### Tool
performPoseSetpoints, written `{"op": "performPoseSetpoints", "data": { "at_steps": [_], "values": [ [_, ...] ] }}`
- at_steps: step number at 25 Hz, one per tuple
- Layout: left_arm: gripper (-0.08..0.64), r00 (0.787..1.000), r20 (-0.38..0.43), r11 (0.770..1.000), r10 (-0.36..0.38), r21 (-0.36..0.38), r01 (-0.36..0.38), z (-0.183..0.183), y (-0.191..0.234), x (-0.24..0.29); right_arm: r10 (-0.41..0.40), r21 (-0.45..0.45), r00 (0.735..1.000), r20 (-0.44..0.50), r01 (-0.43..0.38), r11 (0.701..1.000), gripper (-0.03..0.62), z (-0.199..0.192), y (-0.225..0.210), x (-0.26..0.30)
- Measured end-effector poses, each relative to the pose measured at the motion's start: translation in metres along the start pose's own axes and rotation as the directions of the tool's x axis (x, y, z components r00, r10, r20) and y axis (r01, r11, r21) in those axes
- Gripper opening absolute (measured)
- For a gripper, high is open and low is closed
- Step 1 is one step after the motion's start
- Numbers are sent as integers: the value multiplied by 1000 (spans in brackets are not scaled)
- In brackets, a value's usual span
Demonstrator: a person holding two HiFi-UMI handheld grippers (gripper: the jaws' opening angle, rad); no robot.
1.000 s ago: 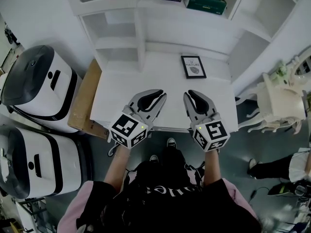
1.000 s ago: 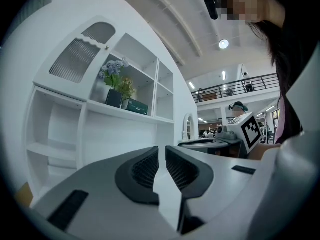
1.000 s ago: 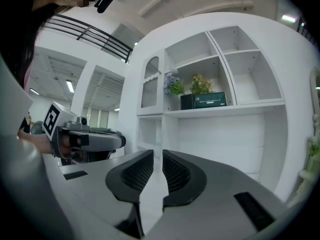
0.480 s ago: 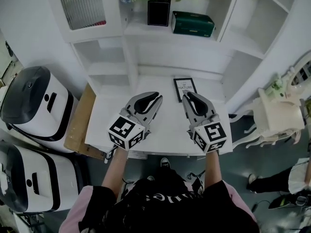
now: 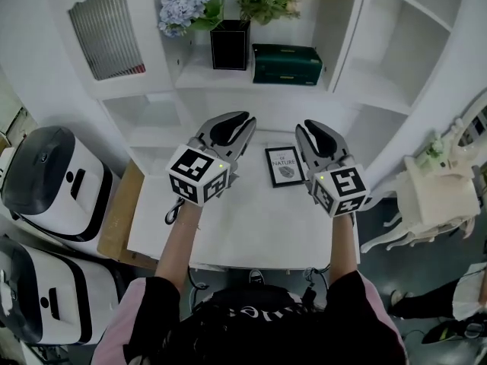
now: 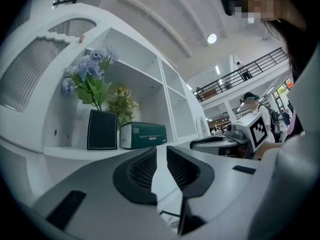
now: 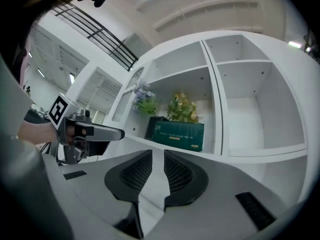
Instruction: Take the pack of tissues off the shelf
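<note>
White desk top (image 5: 251, 226) lies bare on the near side of the framed picture (image 5: 284, 165), and its front edge is free. A brown board (image 5: 120, 201) and two white-and-black machines (image 5: 57, 175) stand well to the left of the picture. A white chair (image 5: 437, 192) stands well to its right.

The left gripper (image 5: 242, 118) hovers just left of the picture. Its jaws are beginning to open, only a thin slit so far, with nothing between them. The right gripper (image 5: 310, 127) hovers just right of the picture, its jaws together and empty.

Beyond the picture rises the shelf (image 5: 199, 78). The green pack of tissues (image 5: 287, 64) lies on it straight behind and above the picture, with open room before it. A black vase (image 5: 230, 44) of blue flowers (image 5: 185, 2) stands beyond and slightly left of the picture, close by the pack's end.

A second ago both grippers were over the desk's front edge, nearer than the picture. Now they flank it, and more of the shelf is in sight.
</note>
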State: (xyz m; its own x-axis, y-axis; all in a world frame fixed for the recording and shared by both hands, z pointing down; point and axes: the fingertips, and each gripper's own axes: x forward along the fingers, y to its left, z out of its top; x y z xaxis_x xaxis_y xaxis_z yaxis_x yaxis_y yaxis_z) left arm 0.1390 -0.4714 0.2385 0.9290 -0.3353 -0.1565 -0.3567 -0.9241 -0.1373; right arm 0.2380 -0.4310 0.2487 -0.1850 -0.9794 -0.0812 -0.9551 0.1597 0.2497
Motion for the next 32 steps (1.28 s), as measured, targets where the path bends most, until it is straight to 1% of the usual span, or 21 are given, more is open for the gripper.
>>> {"op": "performPoseSetpoints", "data": {
  "at_steps": [3,6,10,15,18,20,23,27,30,32],
  "values": [
    [86,1000,-2,999,18,28,-18,11,14,23,-14,1,1000,19,14,1000,71,10,-26,12],
    [115,999,-26,997,45,60,-44,15,27,43,-29,4,999,37,29,1000,83,19,-51,23],
    [133,996,-43,993,78,91,-74,18,39,61,-35,-2,998,50,35,999,158,30,-75,37],
    [161,991,-34,989,126,86,-122,24,57,73,-75,-10,996,51,76,997,193,37,-94,55],
    [180,990,-44,986,134,106,-128,27,63,83,-113,-13,993,37,114,993,201,35,-99,62],
    [194,989,-56,985,134,116,-126,27,66,90,-130,1,991,23,130,992,207,32,-102,66],
    [196,987,-76,983,144,125,-134,25,70,99,-121,22,993,6,121,992,209,29,-102,71],
    [191,979,-102,977,178,137,-163,17,77,104,-109,23,994,-3,109,994,209,27,-101,74],
    [138,981,-94,981,170,113,-160,15,78,106,-108,25,994,-2,108,994,209,27,-102,74],
    [129,981,-99,981,167,119,-155,14,79,106,-110,25,994,-5,110,994,209,27,-103,74]
  ]
}}
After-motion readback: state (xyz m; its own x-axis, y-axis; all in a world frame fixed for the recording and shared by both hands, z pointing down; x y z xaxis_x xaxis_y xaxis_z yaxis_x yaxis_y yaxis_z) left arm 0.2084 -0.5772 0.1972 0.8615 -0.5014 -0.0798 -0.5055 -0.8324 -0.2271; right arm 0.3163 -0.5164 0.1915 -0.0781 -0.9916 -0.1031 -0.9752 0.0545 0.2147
